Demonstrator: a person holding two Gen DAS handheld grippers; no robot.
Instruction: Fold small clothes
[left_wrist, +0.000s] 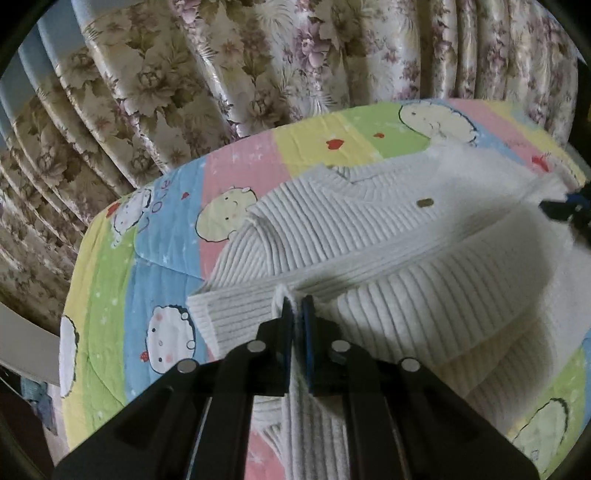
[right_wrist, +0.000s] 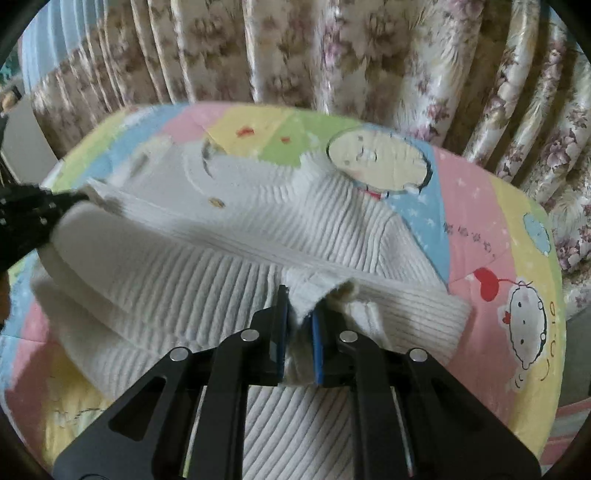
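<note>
Left gripper (left_wrist: 297, 314) angled steeply downward, jaws clamped on white knit sweater (left_wrist: 369, 229) fabric. Right gripper (right_wrist: 299, 310) likewise pitched down, clamped on fabric; its far tip appears blurred.

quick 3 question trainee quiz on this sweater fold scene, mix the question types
1. True or false: both grippers are shut on the white ribbed sweater.
2. What lies under the sweater? A) bare wood B) cartoon quilt C) tiled floor
3. Fill in: behind the bed hangs a floral ____.

Key
1. True: the left gripper and right gripper each pinch the knit.
2. B, the cartoon quilt.
3. curtain.
</note>
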